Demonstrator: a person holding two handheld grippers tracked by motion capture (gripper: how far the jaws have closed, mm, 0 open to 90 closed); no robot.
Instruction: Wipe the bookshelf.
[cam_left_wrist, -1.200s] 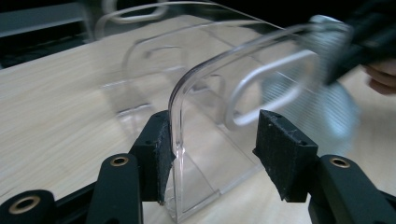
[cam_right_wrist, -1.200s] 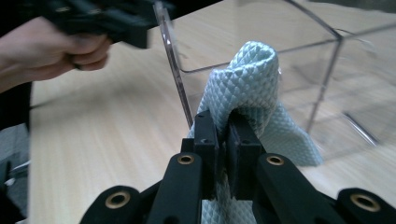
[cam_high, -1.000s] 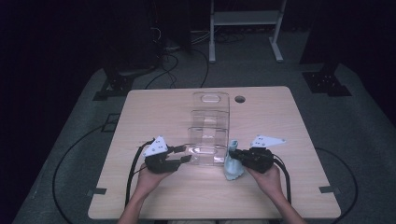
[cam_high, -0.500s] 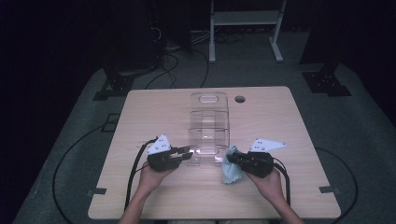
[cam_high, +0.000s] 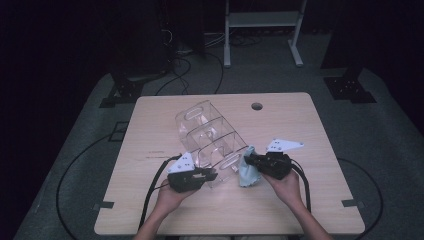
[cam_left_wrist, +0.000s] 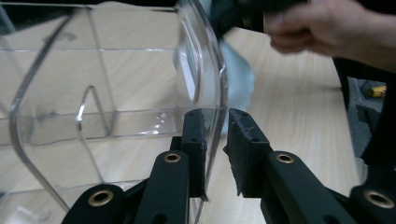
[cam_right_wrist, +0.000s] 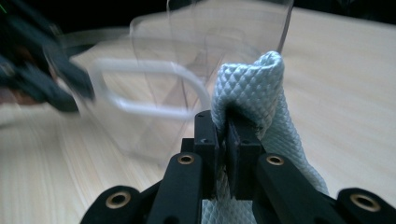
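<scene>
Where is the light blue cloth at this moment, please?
In the high view, the light blue cloth hangs pinched in the right gripper, just right of the clear plastic organizer's near end, over the wooden table.

A pale wooden table (cam_high: 320, 200) is standing on grey carpet (cam_high: 390, 130) in a dim room. Beyond the table, black cables (cam_high: 190, 70) are lying beside a white metal stand (cam_high: 262, 22).

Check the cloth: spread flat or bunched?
Bunched. The cloth is folded over and pinched in the right gripper, its tail hanging toward the table.
</scene>
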